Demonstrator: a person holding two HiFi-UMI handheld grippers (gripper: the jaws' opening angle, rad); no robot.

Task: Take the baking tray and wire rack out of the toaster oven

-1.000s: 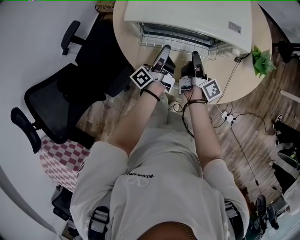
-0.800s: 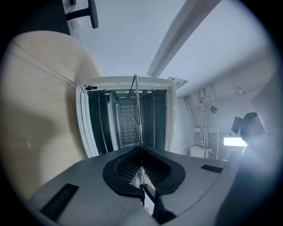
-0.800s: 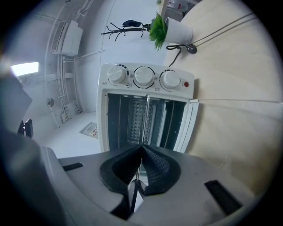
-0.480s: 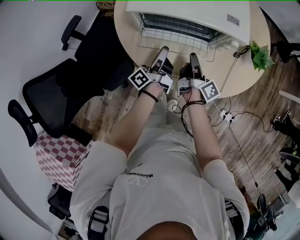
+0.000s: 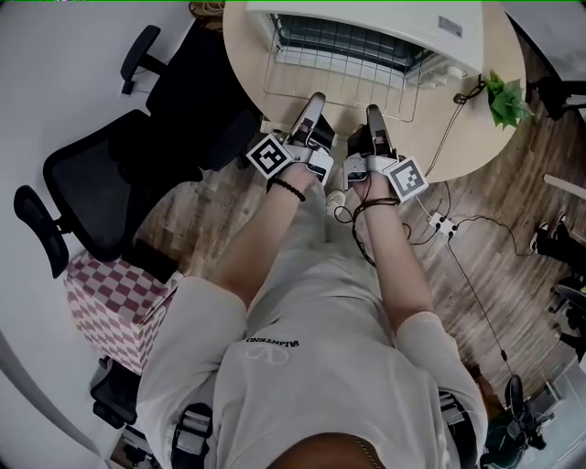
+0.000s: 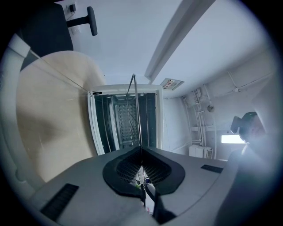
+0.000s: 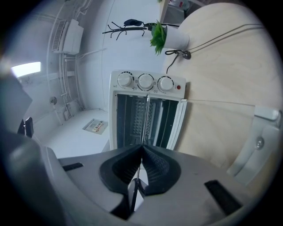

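Note:
The white toaster oven [image 5: 366, 20] stands open on the round table [image 5: 476, 119]. The wire rack [image 5: 341, 81] sticks well out of its mouth toward me. My left gripper [image 5: 311, 112] is shut on the rack's front edge at the left, and my right gripper [image 5: 374, 117] is shut on it at the right. In the left gripper view the rack [image 6: 135, 112] is a thin edge-on line running from the left gripper [image 6: 141, 148] into the oven [image 6: 126, 121]. The right gripper [image 7: 141, 145] pinches the rack [image 7: 145, 117] the same way before the oven [image 7: 146, 110]. I cannot make out the baking tray.
A black office chair [image 5: 119, 174] stands left of the table. A small potted plant [image 5: 504, 96] sits at the table's right edge by the oven's cable. A power strip [image 5: 439, 224] lies on the wooden floor, and a checkered box [image 5: 114, 302] stands at lower left.
Both grippers have drawn back toward me with the wire rack, so more of the rack now shows outside the oven.

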